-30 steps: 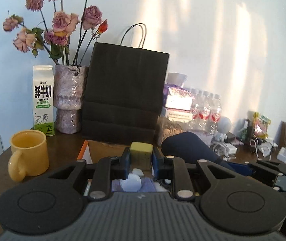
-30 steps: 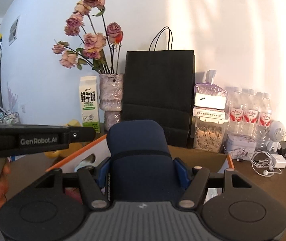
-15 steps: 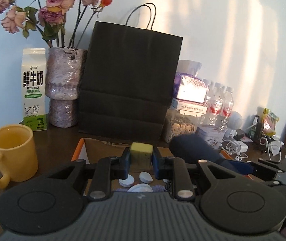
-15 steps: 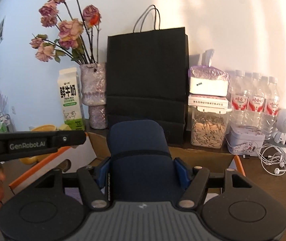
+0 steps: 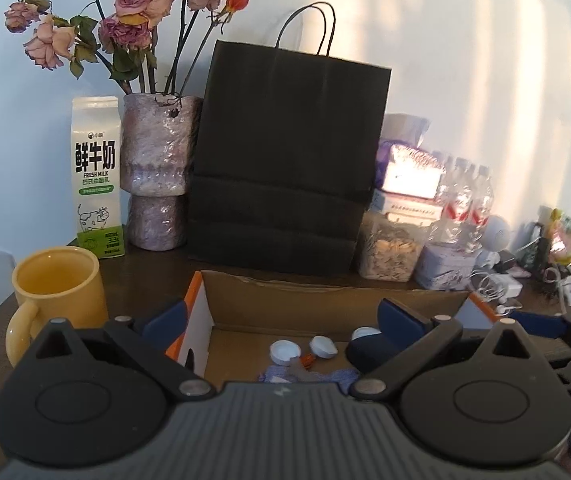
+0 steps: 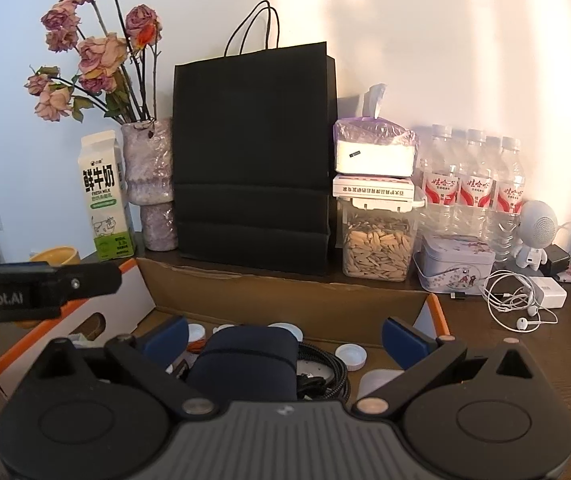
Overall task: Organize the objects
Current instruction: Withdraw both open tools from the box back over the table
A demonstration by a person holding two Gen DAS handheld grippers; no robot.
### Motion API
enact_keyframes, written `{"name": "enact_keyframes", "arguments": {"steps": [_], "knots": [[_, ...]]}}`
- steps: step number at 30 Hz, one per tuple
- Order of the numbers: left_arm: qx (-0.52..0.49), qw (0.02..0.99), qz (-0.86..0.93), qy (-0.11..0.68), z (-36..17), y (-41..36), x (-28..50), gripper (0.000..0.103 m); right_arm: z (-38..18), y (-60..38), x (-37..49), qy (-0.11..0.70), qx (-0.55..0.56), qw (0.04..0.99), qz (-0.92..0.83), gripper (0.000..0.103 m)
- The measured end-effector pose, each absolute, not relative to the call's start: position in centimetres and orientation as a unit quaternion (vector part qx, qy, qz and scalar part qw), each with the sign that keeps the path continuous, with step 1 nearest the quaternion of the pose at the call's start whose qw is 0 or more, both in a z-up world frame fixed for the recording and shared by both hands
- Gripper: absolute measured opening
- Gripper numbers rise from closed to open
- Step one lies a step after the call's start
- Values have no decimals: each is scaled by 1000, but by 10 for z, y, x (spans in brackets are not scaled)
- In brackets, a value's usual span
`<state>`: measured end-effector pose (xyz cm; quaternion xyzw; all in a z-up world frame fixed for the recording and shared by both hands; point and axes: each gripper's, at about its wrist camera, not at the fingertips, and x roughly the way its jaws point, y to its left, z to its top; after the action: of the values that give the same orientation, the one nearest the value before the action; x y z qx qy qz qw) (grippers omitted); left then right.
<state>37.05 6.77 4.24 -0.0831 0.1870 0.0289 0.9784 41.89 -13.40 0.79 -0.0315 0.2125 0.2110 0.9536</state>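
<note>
Hovering over the cardboard box [image 6: 285, 304], both tools stand released, jaws just opened: left tool [image 5: 281, 320] empty, right tool [image 6: 283, 336] straddling the navy case [image 6: 245, 360] inside the box.

Open cardboard box [image 6: 285, 300] before tall paper bag [image 6: 253, 160]; navy zip pouch [image 6: 245, 364] and white bottle caps [image 6: 351, 354] inside; milk carton [image 6: 105, 196] left.

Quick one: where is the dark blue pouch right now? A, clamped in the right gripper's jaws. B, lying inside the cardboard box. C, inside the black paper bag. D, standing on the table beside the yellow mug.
B: the dark blue pouch lies in the cardboard box, the right gripper open around it, not pressing.
</note>
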Motion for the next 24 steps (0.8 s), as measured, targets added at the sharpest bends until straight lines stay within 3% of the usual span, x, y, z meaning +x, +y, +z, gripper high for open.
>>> {"name": "enact_keyframes", "arguments": {"steps": [7,24], "knots": [[-67,982,26,177,55,64,336,103,19,-143,394,206,-21,956,209,103],[-40,964,37,259,30,51,200,103,13,-174,267,245,-13,945,218,103]]}}
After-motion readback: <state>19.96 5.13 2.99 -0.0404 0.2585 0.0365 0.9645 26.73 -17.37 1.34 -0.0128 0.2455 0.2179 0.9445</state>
